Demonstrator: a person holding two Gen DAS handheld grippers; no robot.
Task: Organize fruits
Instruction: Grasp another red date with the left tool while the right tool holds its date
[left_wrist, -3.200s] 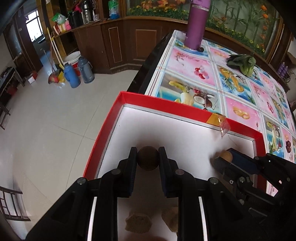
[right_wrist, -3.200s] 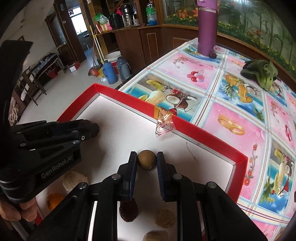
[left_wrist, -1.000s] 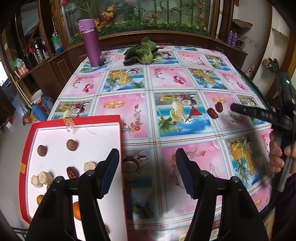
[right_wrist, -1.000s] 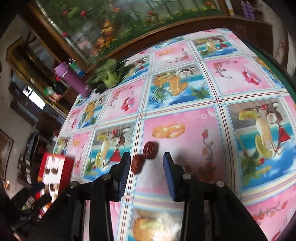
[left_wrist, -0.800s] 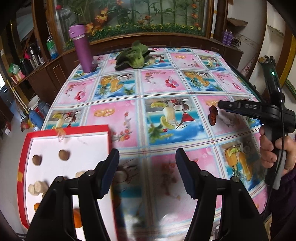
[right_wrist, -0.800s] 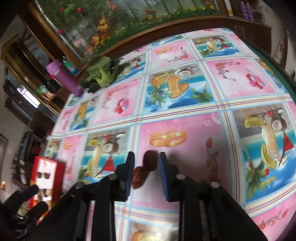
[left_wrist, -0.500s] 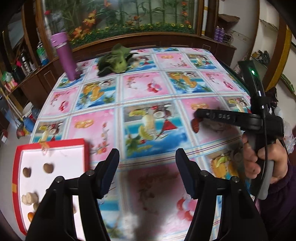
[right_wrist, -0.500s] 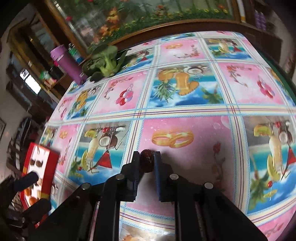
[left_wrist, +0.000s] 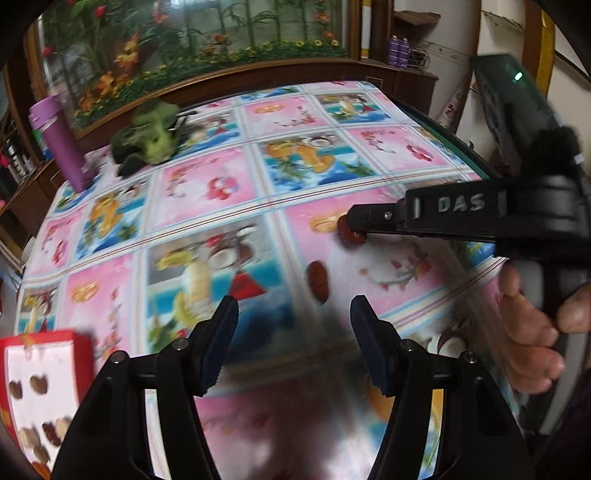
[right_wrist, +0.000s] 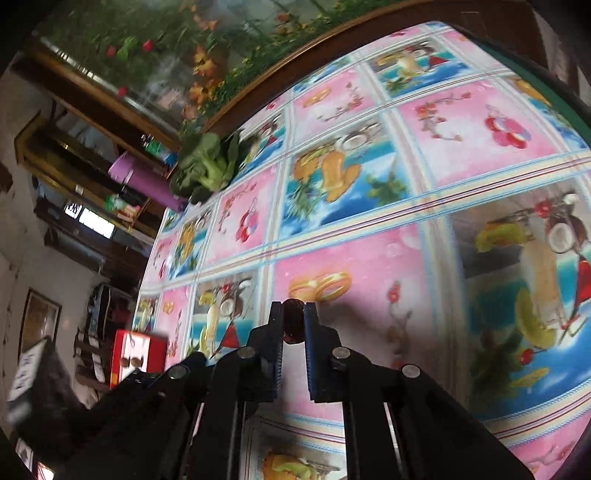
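Two red dates are in play on the fruit-print surface (left_wrist: 207, 192). One red date (right_wrist: 293, 321) is clenched between the pads of my right hand-held gripper (right_wrist: 293, 325), w/ the jaws drawn right in on it; in the left wrist view that same date (left_wrist: 351, 234) peeks out under the tip of the right tool. The other date (left_wrist: 319, 280) lies loose on a pink square, just ahead of my left hand-held gripper (left_wrist: 293, 339), which is released, jaws standing wide w/ nothing between them.

Handling, as I judge it: dried date, very light, wrinkled skin so decent friction, a bit soft, so firm squeeze but no crushing. Small & oval, so it can roll or pop out if pinched near an end. Best hold is across the short middle, pads on the two long sides.

Axis: the loose date is elongated, its long axis running roughly away from me, tilted slightly, approx in line w/ the left jaws' gap, so they could close across its width. The held date's long axis I can't tell; mostly hidden by pads.

Red tray (left_wrist: 79, 341) w/ fruits already sorted sits at far left, well apart from both dates.
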